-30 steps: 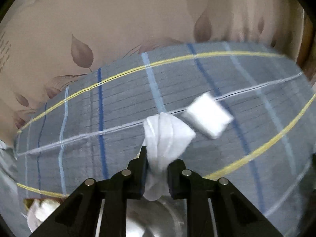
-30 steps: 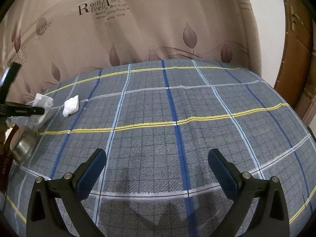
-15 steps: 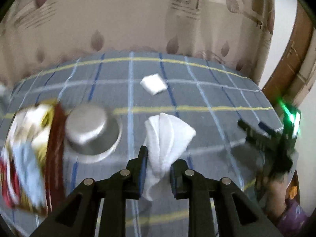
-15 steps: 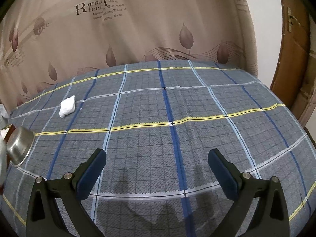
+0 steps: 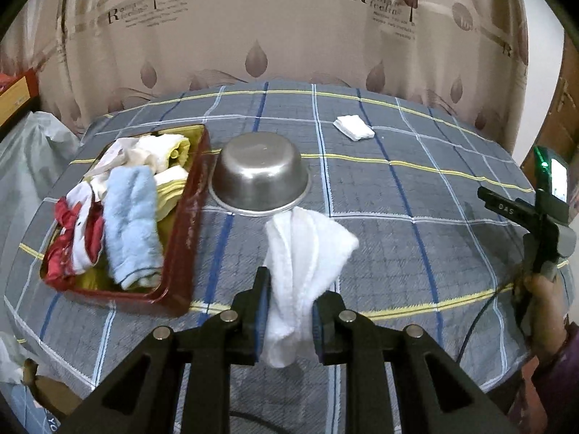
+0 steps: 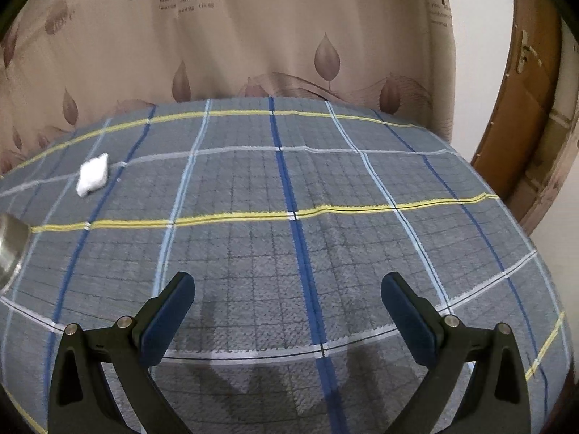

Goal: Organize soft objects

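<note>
pinching a bunched white cloth (image 5: 304,271) in the left gripper (image 5: 289,311) above the plaid tablecloth (image 5: 416,253), right gripper (image 6: 287,311) spread wide, holding nothing.

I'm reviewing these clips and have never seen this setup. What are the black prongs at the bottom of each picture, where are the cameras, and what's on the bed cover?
No robot here: a person holds a two-finger gripper in each hand, each carrying a camera that looks along its fingers. The left gripper pinches a white cloth. The right gripper is open and empty; the left view shows it at the edge, held by a hand. On the plaid cover lie a red tray of towels, an upturned metal bowl and a small folded white cloth.
</note>
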A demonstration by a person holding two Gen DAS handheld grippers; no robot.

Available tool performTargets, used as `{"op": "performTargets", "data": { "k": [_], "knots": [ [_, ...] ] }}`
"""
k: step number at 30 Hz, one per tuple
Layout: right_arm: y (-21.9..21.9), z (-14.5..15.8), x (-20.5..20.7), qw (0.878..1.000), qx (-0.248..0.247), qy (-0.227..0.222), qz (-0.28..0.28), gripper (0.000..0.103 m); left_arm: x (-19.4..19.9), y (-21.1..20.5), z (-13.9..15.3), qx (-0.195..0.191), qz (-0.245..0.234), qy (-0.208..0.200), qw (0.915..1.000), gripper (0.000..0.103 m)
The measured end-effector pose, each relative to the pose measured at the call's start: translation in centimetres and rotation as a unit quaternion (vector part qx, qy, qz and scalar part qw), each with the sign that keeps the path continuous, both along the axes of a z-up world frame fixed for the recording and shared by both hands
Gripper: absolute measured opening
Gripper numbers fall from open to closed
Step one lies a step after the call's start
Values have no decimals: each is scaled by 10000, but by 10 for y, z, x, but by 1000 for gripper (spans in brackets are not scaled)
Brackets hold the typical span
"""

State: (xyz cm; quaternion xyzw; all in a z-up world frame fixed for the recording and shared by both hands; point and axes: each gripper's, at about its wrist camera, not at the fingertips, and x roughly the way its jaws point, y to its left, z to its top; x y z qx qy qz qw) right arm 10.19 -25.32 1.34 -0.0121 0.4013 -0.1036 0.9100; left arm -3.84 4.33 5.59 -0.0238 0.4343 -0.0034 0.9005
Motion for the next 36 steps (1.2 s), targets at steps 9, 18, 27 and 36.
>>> {"op": "performTargets", "data": {
  "k": [9, 18, 27, 36],
  "knots": [
    [19, -13, 12, 9968, -645, 474, 67, 102, -12, 17, -7, -131, 64, -16, 9999, 22],
    [45, -2, 13, 9957, -308, 368, 795, 102, -15, 23, -6, -102, 34, -28, 9999, 22],
    [130, 6, 58, 9794, 183, 453, 1957, 102, -13, 24, -9, -69, 25, 54, 10000, 22],
    [168, -2, 103, 9734, 411, 505, 2195, 102, -11, 27, -17, -64, -18, 183, 9998, 22]
  ]
}}
